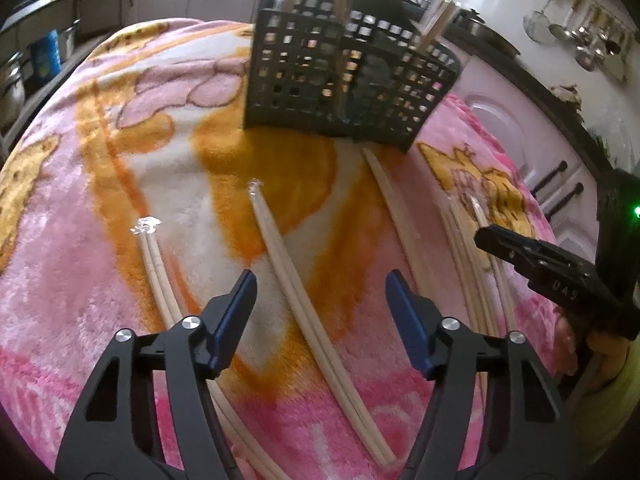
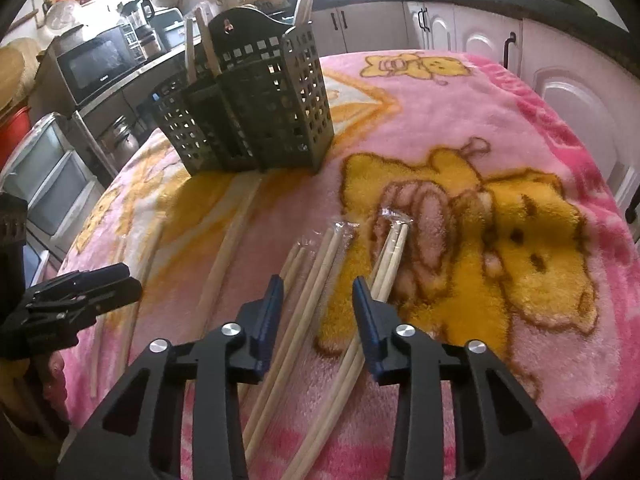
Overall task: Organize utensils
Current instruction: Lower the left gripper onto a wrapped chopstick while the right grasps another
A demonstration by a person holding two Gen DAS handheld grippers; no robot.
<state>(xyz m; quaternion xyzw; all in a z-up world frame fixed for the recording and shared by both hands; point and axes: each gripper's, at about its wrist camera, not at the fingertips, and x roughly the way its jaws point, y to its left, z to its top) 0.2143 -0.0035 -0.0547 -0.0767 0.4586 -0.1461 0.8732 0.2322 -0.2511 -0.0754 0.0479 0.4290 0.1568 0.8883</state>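
- The left gripper (image 1: 320, 300) hangs with its jaws wide apart above a wrapped pair of chopsticks (image 1: 304, 292) lying on the pink blanket (image 1: 80, 280); nothing is held.
- The right gripper (image 2: 318, 306) is likewise spread and empty, over a bundle of wrapped chopsticks (image 2: 320, 280).
- More pairs lie loose across the blanket between them.
- Farther back, the dark utensil caddy (image 2: 256, 112) stands upright with several chopsticks already in its compartments.
- Kitchen cabinets (image 2: 460, 32) sit beyond.
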